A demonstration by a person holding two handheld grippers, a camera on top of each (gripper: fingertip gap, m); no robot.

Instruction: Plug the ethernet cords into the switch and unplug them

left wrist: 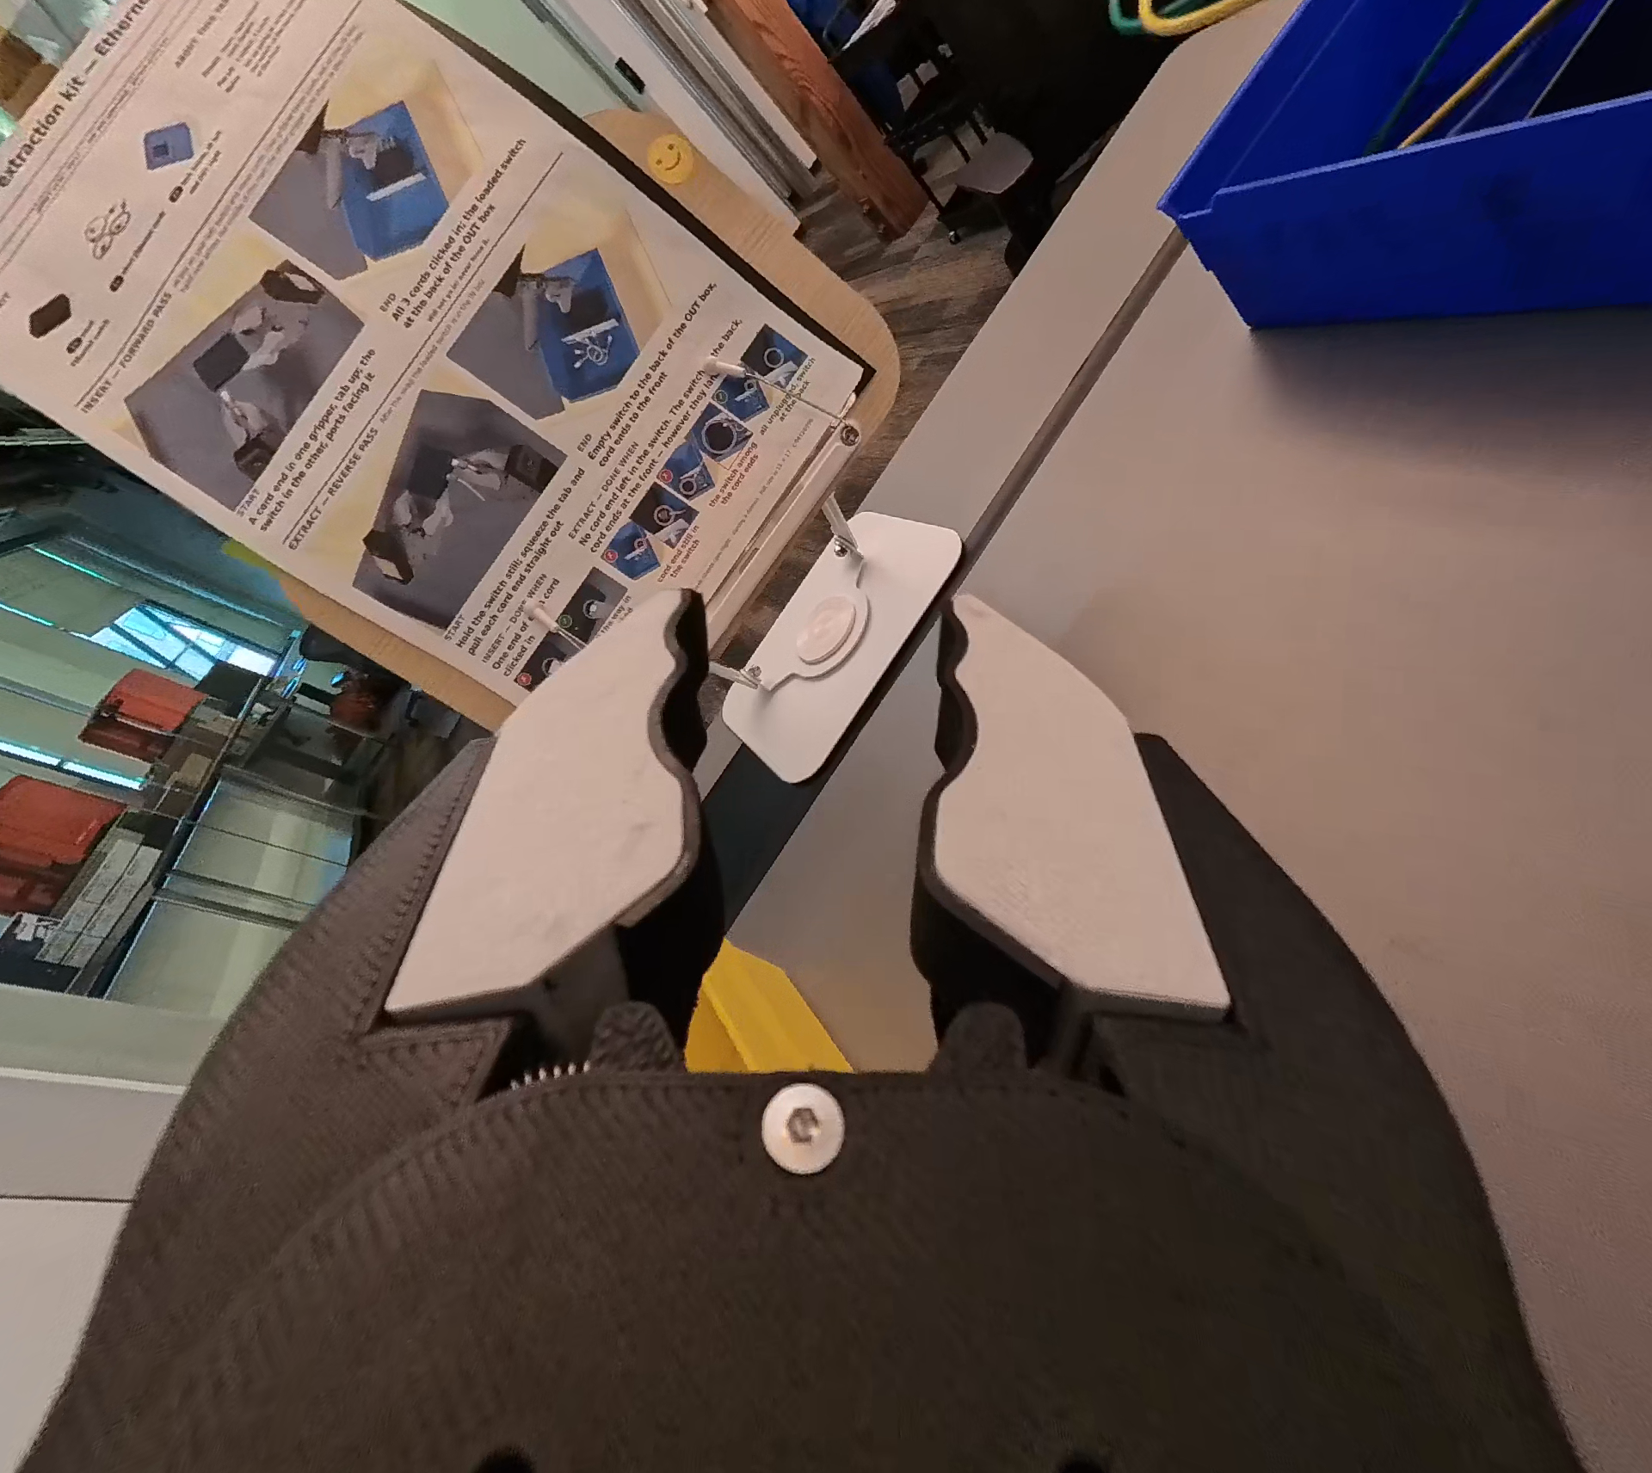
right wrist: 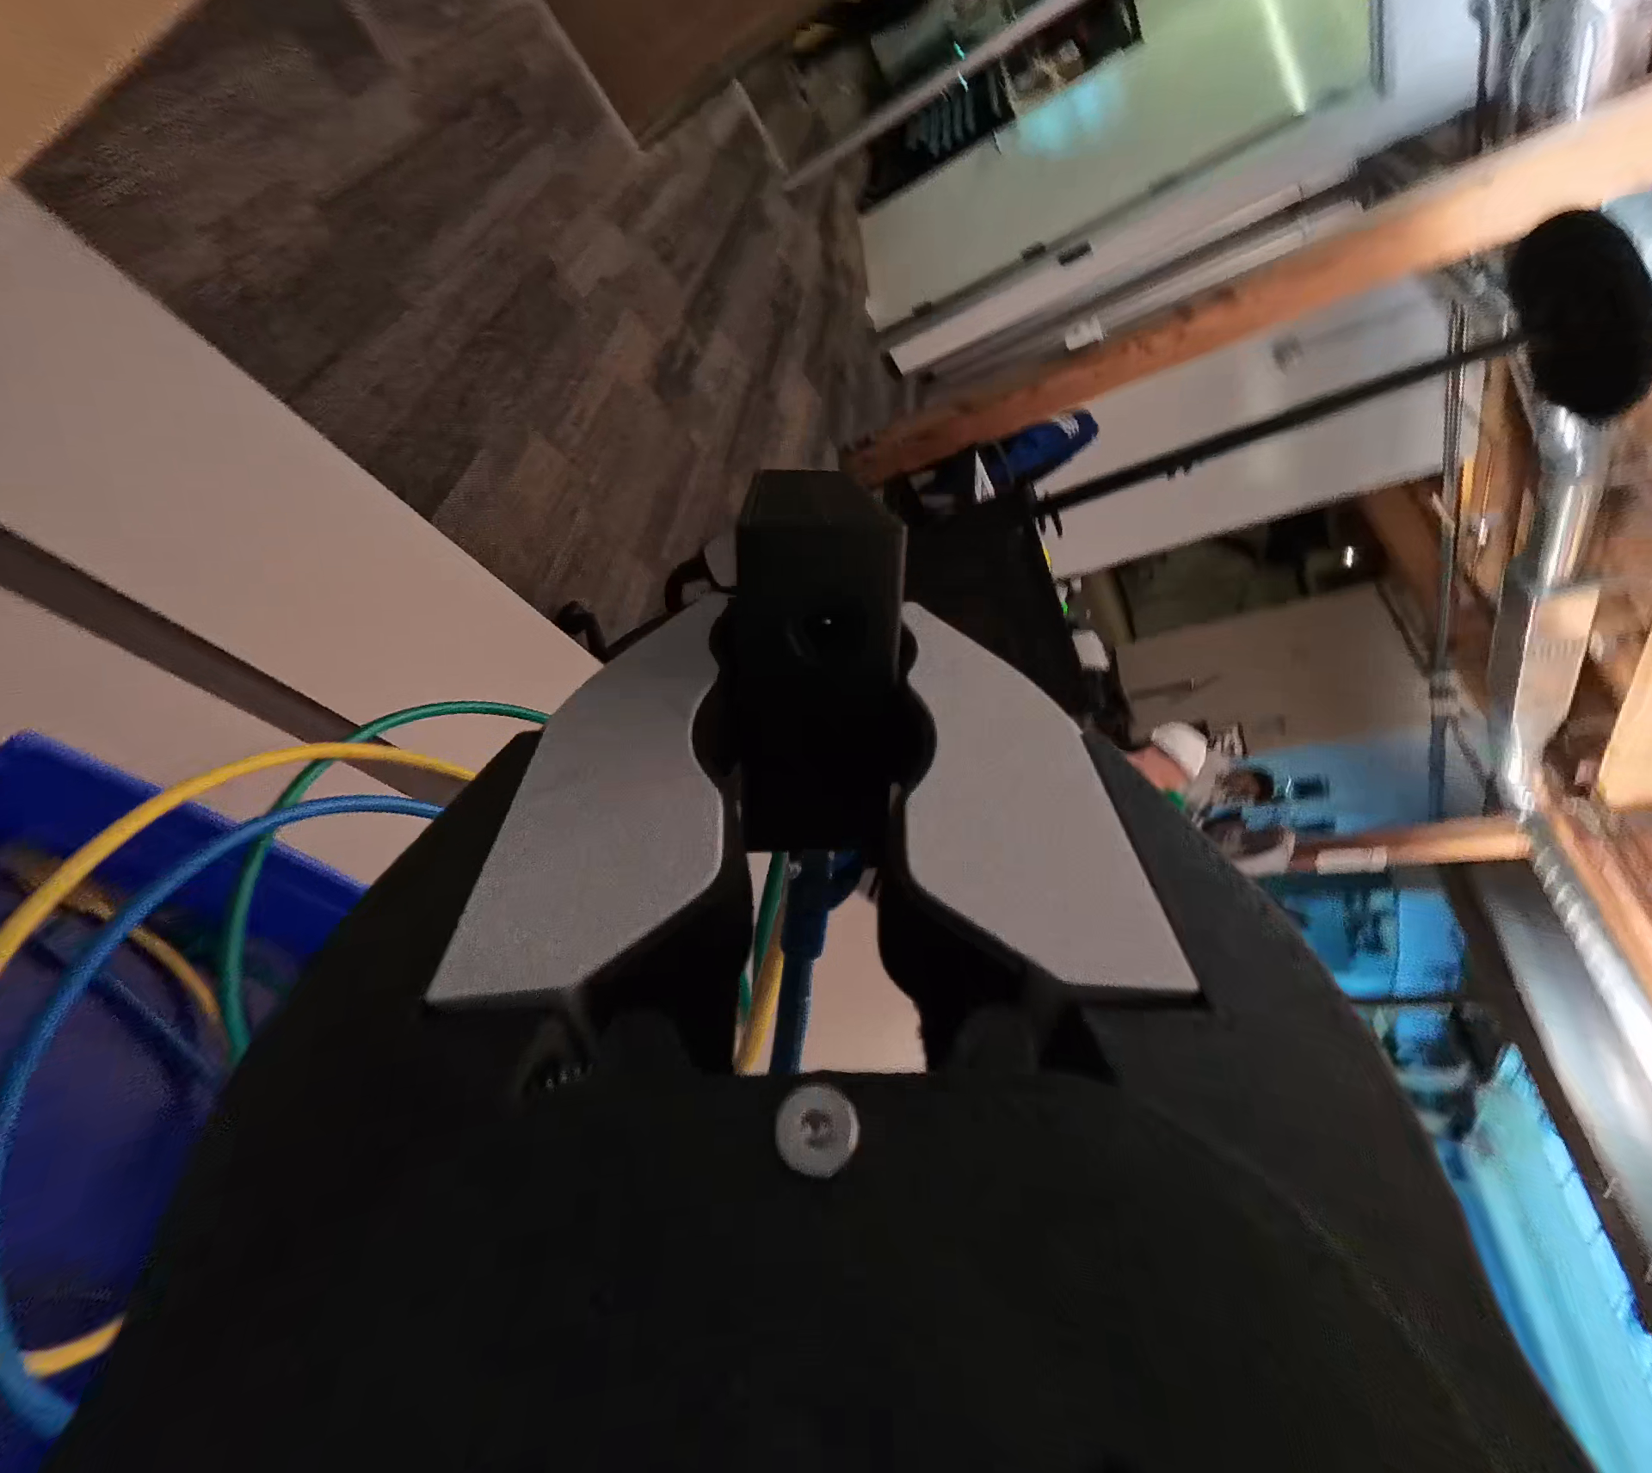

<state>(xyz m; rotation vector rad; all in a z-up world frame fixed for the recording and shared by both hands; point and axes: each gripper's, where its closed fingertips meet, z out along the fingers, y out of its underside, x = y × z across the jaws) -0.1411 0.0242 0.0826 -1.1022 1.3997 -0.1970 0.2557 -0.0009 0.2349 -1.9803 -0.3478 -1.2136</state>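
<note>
The small black box-shaped plastic switch (right wrist: 818, 626) was pinched between the fingers of the right gripper (right wrist: 815, 679), lifted clear of the table, its long axis running straight out along the fingers and its far end pointing away toward the room. A round socket showed on the face turned to the camera. Below its near end the yellow, green and blue ethernet cords (right wrist: 268, 769) hung, looping left and down into the blue plastic bin (right wrist: 80, 804); whether their ends sat in the ports could not be told. The right wrist view was blurred.

The left gripper (left wrist: 818, 661) had its fingers spread with nothing between them, hovering over the edge of the grey table (left wrist: 1341, 626). Just past its tips stood the white metal base (left wrist: 840, 643) of a stand bearing a printed instruction sheet (left wrist: 358, 322). The blue bin sat well to the right, with bare tabletop between it and the gripper.
</note>
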